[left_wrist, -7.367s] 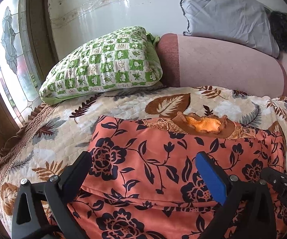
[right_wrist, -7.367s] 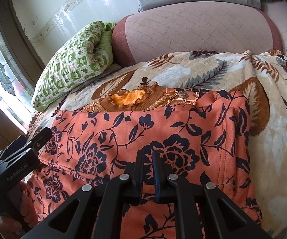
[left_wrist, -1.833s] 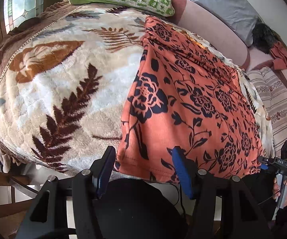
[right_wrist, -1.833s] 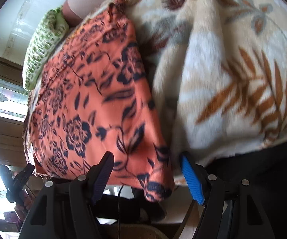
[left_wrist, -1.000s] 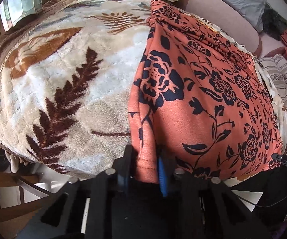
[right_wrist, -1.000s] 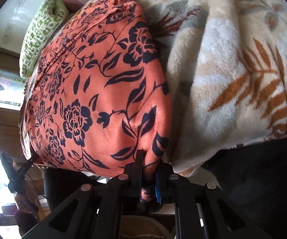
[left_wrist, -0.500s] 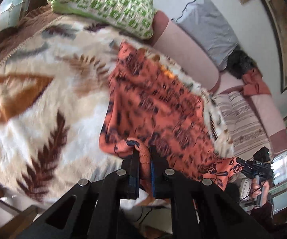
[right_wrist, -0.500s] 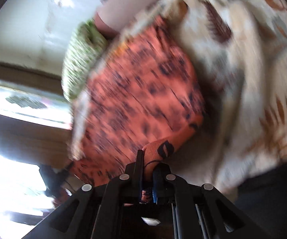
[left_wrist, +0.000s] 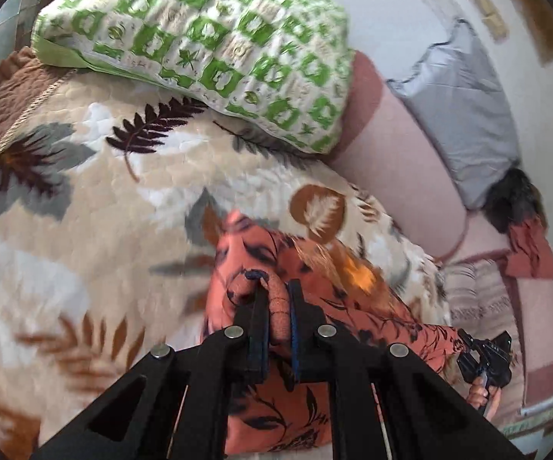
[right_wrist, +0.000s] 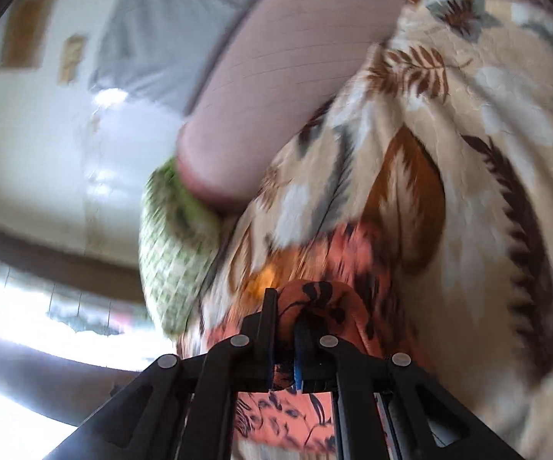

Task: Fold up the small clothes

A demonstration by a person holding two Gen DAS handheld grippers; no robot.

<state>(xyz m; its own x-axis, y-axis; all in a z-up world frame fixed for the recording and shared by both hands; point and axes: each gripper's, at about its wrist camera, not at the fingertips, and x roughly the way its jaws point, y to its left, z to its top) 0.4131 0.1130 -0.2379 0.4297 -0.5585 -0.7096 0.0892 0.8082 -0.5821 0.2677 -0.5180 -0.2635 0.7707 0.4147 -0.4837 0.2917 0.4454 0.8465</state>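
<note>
Left wrist view: the leaf-print blanket [left_wrist: 84, 199] spreads wide and bare to the left of the orange floral garment [left_wrist: 315, 291], running up to the green checked pillow [left_wrist: 207, 42] and the pink sofa back [left_wrist: 395, 153], where a grey cushion [left_wrist: 464, 115] leans. A second ago the garment lay flat with its hem draped over the blanket's near edge; now that hem has been lifted and carried toward the collar, so the cloth lies bunched and doubled. The left gripper [left_wrist: 276, 306] is pinched tight on a rolled fold of hem. The right gripper [right_wrist: 286, 329] is likewise clamped on a hump of the same fabric, with blanket to its right. The garment is motion-blurred, black flowers on orange, with a yellow patch at the neckline.
</note>
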